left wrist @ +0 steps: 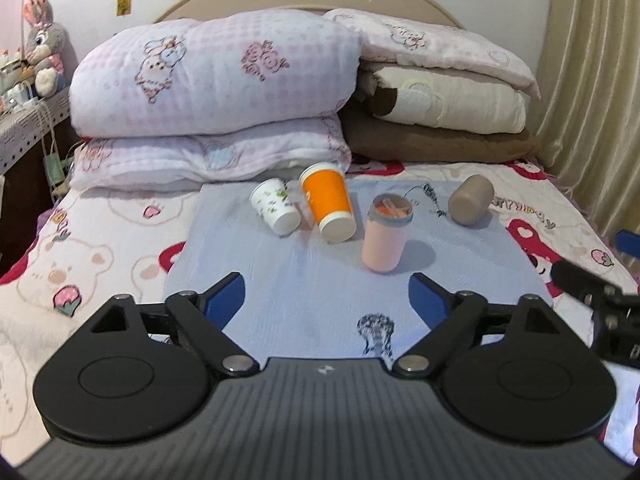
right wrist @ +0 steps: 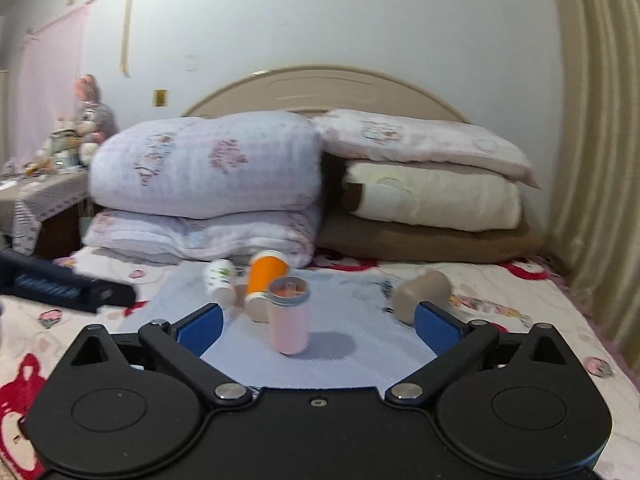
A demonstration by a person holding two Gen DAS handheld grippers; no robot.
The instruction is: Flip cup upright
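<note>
**Three cups down, both grippers empty**

Left gripper (left wrist: 324, 296), spread wide at frame bottom, faces orange cup (left wrist: 329, 201) lying mid-frame on the mat (left wrist: 304, 288).

Right gripper (right wrist: 318, 320), likewise spread, frames upright pink cup (right wrist: 289, 315); better to pinch a fallen cup's sidewall, then tilt gently.

My left gripper (left wrist: 325, 294) hangs wide apart, empty. Ahead, pink cup (left wrist: 385, 236) stands upright; orange cup (left wrist: 329, 201) lies tipped on blue mat (left wrist: 304, 292).
</note>
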